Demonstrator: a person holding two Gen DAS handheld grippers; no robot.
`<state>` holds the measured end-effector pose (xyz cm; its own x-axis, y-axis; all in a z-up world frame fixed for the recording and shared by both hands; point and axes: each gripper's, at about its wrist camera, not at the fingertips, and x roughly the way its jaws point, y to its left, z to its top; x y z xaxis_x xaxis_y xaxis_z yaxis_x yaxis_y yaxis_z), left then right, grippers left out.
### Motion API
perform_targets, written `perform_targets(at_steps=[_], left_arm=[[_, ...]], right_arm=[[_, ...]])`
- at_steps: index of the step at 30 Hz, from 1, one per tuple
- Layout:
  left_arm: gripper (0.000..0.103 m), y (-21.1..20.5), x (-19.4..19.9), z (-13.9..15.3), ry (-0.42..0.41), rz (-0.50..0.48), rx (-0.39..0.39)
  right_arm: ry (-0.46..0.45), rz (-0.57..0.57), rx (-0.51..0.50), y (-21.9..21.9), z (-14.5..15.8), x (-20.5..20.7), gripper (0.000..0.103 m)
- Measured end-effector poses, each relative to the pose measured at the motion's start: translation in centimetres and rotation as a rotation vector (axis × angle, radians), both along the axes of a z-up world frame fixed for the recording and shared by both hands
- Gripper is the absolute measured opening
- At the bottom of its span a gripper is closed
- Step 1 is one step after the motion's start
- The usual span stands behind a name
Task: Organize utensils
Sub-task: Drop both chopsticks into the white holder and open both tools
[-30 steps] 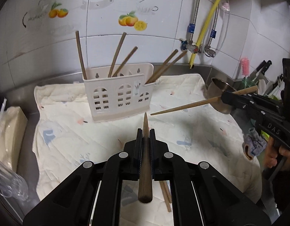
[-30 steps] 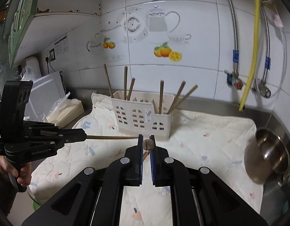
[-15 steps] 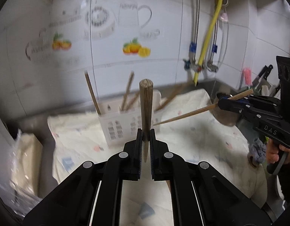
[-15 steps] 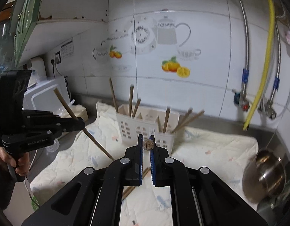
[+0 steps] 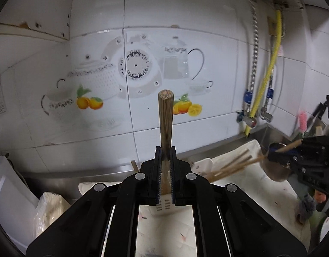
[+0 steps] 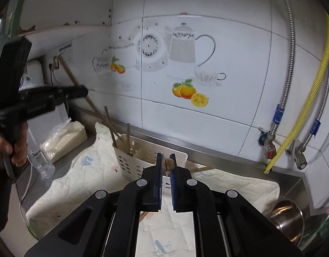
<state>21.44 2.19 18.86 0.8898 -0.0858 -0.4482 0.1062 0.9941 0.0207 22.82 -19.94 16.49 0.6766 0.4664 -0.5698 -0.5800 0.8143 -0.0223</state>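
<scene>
Wooden brown chopstick now stands upright, clamped in the left gripper, lifted above the white slotted plastic holder; the right gripper pinches another chopstick. Both look ready for dropping in.

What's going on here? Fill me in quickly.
A person is sorting wooden chopsticks into a white slotted plastic holder on a cream quilted cloth. The left gripper is shut on one brown wooden chopstick, held nearly upright above the holder. The right gripper is shut on a second wooden chopstick, seen end-on. Several chopsticks already stand in the holder; neither held one is in yet.
</scene>
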Motion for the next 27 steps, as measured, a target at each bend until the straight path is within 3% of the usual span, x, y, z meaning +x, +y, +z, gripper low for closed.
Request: perform_targets(at_steps=[12, 25, 27], left_arm=[[0.006, 1.5, 5.1, -5.8, 0.16, 0.012, -0.043], [0.008, 1.7, 5.5, -7.3, 0.197, 0.018, -0.048], [0.013, 1.8, 5.4, -7.3, 0.197, 0.018, -0.049]], right_arm=[[0.091, 0.031, -0.105, 3.0, -2.9, 3.3, 0.006], [0.087, 0.021, -0.106, 4.3, -3.2, 4.6, 0.006], [0.077, 0.016, -0.122, 4.5, -3.3, 4.6, 0.007]])
